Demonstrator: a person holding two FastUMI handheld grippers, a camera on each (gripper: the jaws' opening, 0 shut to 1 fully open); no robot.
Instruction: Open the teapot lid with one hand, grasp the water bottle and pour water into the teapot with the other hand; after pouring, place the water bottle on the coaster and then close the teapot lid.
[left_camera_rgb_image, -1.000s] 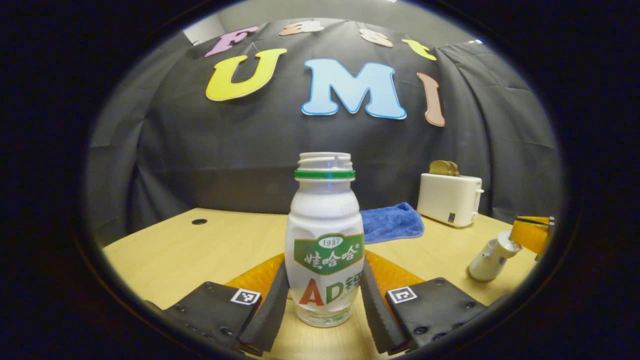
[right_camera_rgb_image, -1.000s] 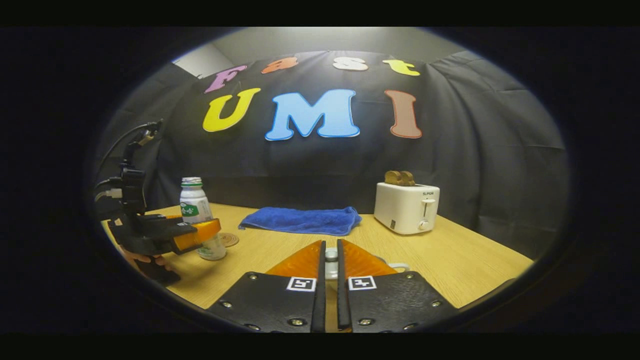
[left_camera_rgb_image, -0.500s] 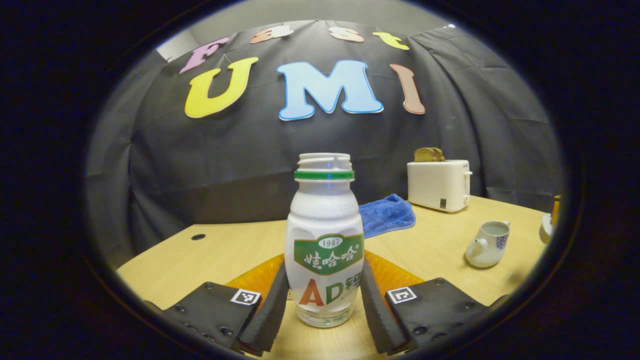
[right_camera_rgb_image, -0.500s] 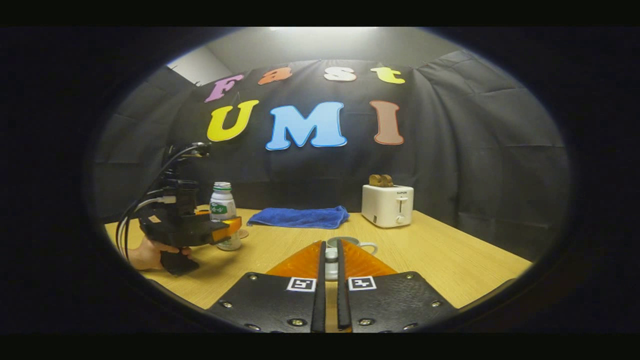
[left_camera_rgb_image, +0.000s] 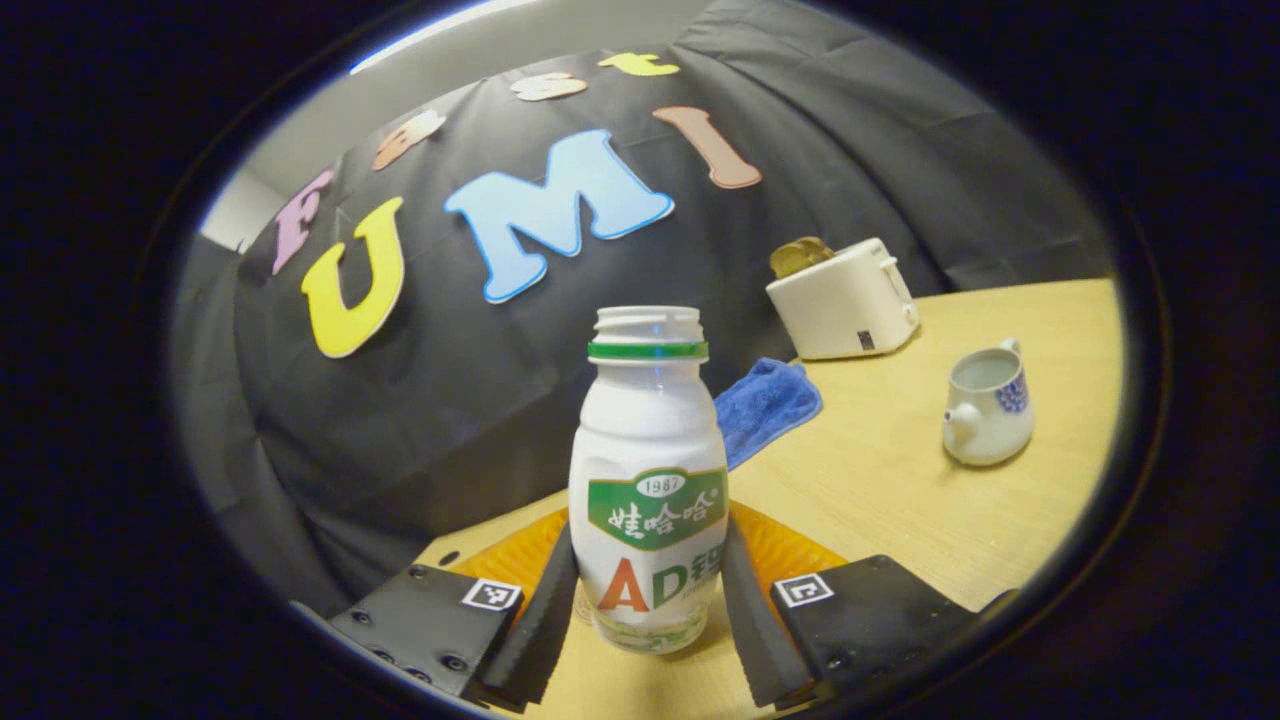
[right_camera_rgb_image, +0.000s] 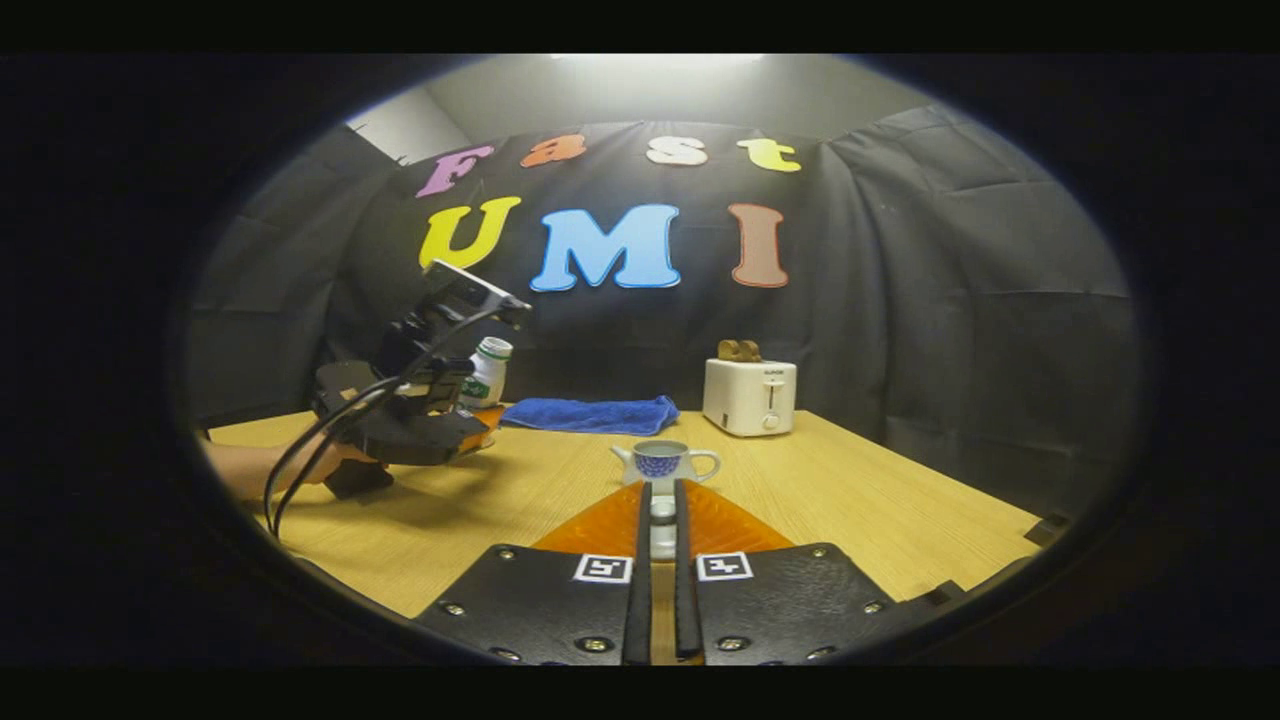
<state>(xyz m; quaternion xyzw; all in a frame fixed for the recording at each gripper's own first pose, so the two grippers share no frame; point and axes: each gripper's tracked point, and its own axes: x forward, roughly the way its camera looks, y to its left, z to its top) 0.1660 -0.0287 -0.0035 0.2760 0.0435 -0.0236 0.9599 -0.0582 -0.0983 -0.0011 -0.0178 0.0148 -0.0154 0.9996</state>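
As seen in the left gripper view, the left gripper (left_camera_rgb_image: 648, 610) pinches the water bottle (left_camera_rgb_image: 648, 480), one finger pressed against each side of its lower body. The bottle is white and uncapped, with a threaded neck, a green ring below the mouth, a green label band across the middle and a clear base. Beyond it on the wooden table (left_camera_rgb_image: 900, 500) stand a white teapot (left_camera_rgb_image: 987, 402) with a blue pattern, its top open and its spout turned toward the bottle, a blue towel (left_camera_rgb_image: 768, 402) and a white toaster (left_camera_rgb_image: 843, 302) holding toast. In the right gripper view, the right gripper (right_camera_rgb_image: 661, 520) is pressed nearly together on the small white teapot lid (right_camera_rgb_image: 661, 510), held above the table in front of the open teapot (right_camera_rgb_image: 662, 462). At left, a hand (right_camera_rgb_image: 340, 462) carries the left gripper (right_camera_rgb_image: 455, 425) with the bottle (right_camera_rgb_image: 487, 372) tilted toward the teapot and raised off the table, well apart from it. The towel (right_camera_rgb_image: 590, 414) and toaster (right_camera_rgb_image: 748, 396) lie behind.
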